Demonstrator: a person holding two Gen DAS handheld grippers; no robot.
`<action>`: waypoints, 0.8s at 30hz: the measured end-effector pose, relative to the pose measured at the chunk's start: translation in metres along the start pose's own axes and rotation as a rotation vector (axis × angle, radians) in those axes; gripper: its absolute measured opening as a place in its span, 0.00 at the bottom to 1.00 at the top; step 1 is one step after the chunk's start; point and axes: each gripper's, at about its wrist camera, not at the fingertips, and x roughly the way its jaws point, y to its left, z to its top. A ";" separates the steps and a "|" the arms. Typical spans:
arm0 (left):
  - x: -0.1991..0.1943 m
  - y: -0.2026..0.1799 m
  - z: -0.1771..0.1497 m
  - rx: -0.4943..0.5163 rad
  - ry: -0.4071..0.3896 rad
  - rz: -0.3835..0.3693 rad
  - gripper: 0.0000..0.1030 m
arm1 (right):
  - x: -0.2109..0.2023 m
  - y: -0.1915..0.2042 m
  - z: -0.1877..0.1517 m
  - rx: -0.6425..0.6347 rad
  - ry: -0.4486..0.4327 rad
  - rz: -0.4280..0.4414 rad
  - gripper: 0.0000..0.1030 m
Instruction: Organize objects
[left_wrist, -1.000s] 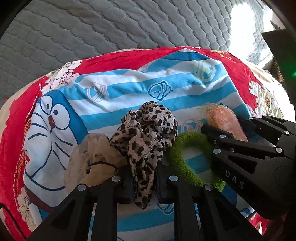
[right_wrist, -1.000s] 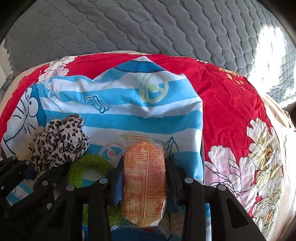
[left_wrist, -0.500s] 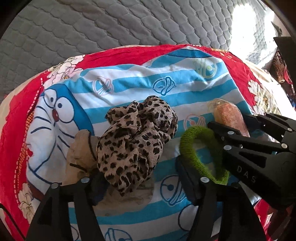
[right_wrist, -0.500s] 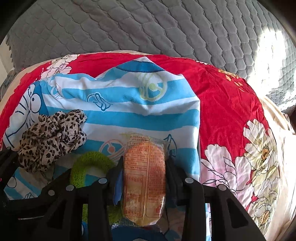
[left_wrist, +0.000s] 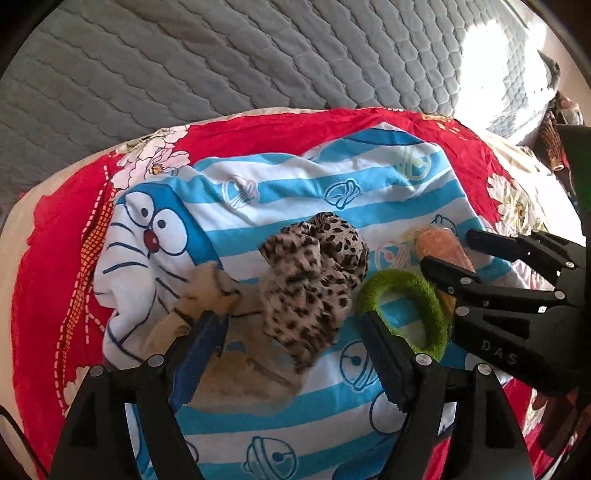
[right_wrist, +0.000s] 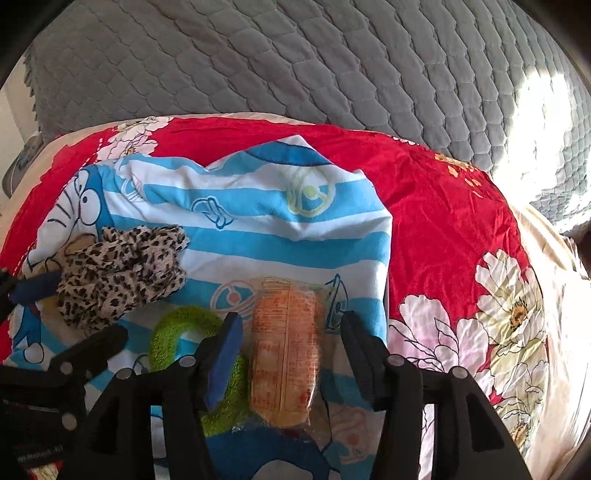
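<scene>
Black plastic left gripper (left_wrist: 291, 343), silver screws, blue pads; matching right gripper (right_wrist: 290, 343)

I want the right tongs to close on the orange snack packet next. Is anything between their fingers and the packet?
Nothing visible blocks it. The right tongs are open, with the orange snack packet lying between the fingers on the striped Doraemon cloth. The green hair tie lies partly under the left finger, beside the packet, so it might get pinched too.

Leopard scrunchie (left_wrist: 314, 288), green loop (left_wrist: 402, 306) (fuzzy), snack packet (right_wrist: 286, 350)
</scene>
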 end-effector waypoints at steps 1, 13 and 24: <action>-0.001 0.002 -0.001 -0.001 0.002 0.002 0.78 | -0.002 0.000 0.000 -0.002 -0.001 0.004 0.55; -0.028 0.005 -0.006 0.006 -0.018 0.042 0.82 | -0.029 -0.006 -0.004 0.006 -0.023 0.020 0.59; -0.061 0.002 -0.008 -0.003 -0.062 0.078 0.86 | -0.063 0.001 -0.010 -0.027 -0.057 0.035 0.60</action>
